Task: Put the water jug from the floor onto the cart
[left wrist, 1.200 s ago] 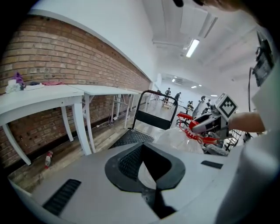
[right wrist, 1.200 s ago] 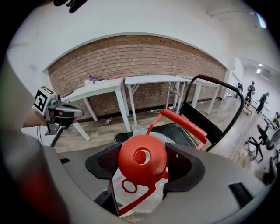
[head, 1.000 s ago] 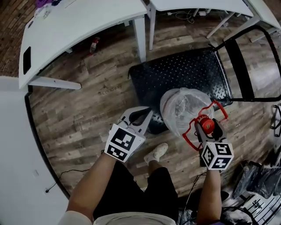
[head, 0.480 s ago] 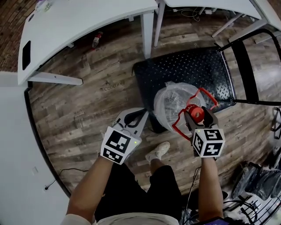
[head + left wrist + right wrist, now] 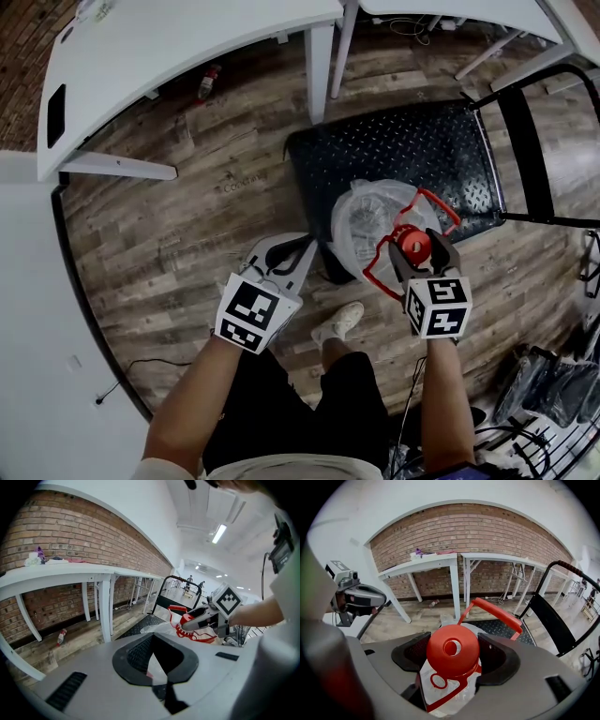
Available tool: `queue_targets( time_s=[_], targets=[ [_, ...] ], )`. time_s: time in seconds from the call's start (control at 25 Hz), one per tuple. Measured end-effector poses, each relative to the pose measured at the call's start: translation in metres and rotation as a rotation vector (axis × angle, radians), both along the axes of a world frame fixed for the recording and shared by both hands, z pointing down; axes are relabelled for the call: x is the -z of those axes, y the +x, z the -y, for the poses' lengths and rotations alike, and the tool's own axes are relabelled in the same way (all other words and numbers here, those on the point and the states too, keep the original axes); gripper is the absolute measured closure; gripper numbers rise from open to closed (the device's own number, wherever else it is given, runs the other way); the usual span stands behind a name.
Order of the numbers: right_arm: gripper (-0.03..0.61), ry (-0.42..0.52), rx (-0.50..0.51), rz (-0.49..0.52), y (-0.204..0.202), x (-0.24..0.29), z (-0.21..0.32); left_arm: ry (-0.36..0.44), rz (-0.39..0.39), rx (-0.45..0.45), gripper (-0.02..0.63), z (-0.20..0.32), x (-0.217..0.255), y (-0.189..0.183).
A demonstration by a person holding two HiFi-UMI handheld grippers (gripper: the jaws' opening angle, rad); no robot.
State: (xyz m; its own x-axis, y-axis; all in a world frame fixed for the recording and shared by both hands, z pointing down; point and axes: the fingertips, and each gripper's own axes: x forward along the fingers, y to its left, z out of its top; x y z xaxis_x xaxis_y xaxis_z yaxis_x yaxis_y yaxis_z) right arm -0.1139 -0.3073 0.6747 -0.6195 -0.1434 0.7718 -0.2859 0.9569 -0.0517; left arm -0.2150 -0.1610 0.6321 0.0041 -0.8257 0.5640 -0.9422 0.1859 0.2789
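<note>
The water jug (image 5: 368, 223) is clear plastic with a red cap (image 5: 413, 245) and a red carry handle (image 5: 433, 204). It overlaps the near edge of the black cart platform (image 5: 403, 155). My right gripper (image 5: 413, 251) is shut on the jug's neck, with the cap (image 5: 452, 649) between the jaws and the handle (image 5: 498, 614) beyond it. My left gripper (image 5: 291, 253) hangs to the jug's left, apart from it, shut with nothing held. In the left gripper view, the right gripper (image 5: 199, 620) and jug (image 5: 157, 629) show ahead. Whether the jug's base touches anything is hidden.
The cart's black push handle (image 5: 532, 141) rises at its right side. White tables (image 5: 187, 47) stand beyond the cart, and a small bottle (image 5: 208, 81) lies on the wood floor beneath one. My shoe (image 5: 336, 325) is just under the jug. Black bags and cables (image 5: 553, 384) crowd the lower right.
My right gripper has carried the jug a little to the left and further over the cart's near edge. The left gripper has barely moved.
</note>
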Motion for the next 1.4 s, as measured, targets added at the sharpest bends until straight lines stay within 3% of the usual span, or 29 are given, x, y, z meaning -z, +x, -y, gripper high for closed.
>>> queue_targets(
  time_s=[0.4, 0.6, 0.8, 1.16, 1.28, 1.4],
  targets=[
    [0.264, 0.073, 0.021, 0.028, -0.006, 0.016, -0.001, 0.009, -0.006, -0.031, 0.614, 0.000, 0.006, 0.003],
    [0.264, 0.110, -0.005, 0.137, -0.007, 0.078, 0.003, 0.037, -0.007, -0.058, 0.615, 0.001, 0.028, 0.014],
    [0.265, 0.142, -0.044, 0.257, 0.000, 0.153, -0.005, 0.085, 0.070, -0.147, 0.614, 0.004, 0.074, 0.011],
    [0.446, 0.274, -0.230, 0.400, 0.053, 0.265, -0.041, 0.229, 0.156, -0.227, 0.614, -0.010, 0.183, -0.007],
    [0.541, 0.346, -0.352, 0.442, 0.080, 0.291, -0.050, 0.267, 0.151, -0.244, 0.614, -0.021, 0.206, -0.008],
    [0.574, 0.379, -0.448, 0.454, 0.107, 0.310, -0.065, 0.294, 0.127, -0.261, 0.614, -0.030, 0.225, -0.001]
  ],
)
